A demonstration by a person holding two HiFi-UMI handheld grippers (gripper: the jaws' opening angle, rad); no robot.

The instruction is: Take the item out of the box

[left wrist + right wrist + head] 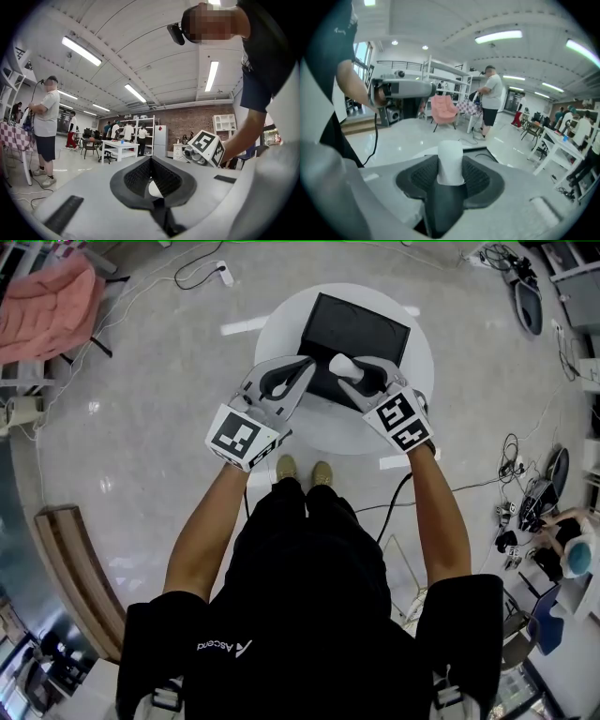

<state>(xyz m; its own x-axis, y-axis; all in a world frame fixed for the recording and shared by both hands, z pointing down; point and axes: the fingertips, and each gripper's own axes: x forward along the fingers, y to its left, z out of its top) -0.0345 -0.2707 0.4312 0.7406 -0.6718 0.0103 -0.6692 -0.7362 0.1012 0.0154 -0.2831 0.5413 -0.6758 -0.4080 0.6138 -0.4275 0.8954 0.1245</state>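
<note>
left gripper [284, 381] sits beside the black box [361, 329] on the round bench [342, 435], its fingers [133, 178] closed on nothing; right gripper [354, 371] pinches the small white item [450, 161] above the box; it looks light, rigid and smooth, best held mid-body
</note>
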